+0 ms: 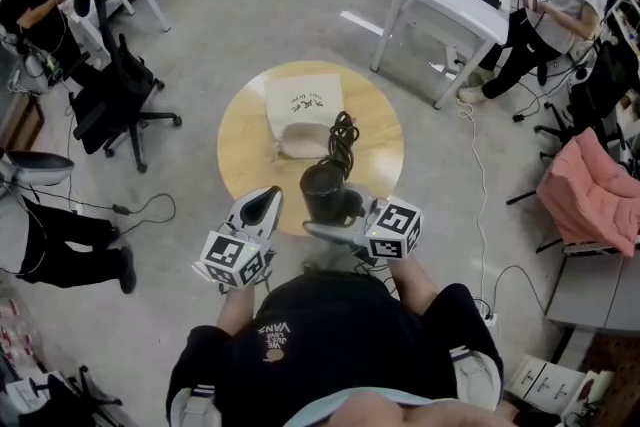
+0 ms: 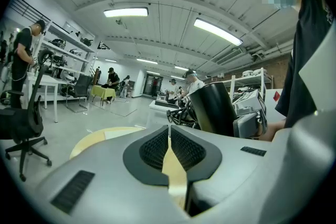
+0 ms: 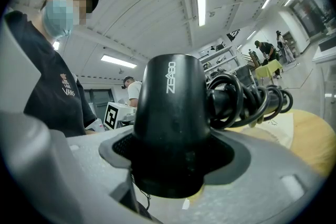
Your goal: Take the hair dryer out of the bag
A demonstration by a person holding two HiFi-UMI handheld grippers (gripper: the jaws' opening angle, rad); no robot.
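most of the job looks done: your right tongs (image 1: 322,231) clamp the black hair dryer (image 1: 325,190) over the counter's (image 1: 240,150) near edge, clear of the bag (image 1: 303,110) lying on its far half. your left tongs (image 1: 268,199) are pinched nearly together and empty. only setting it down seems left.

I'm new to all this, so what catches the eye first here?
The black hair dryer, cord coiled on it, sits gripped in the right claw at the round table's near edge. Behind it a cream bag lies on the table; the left claw, shut and empty, is alongside.
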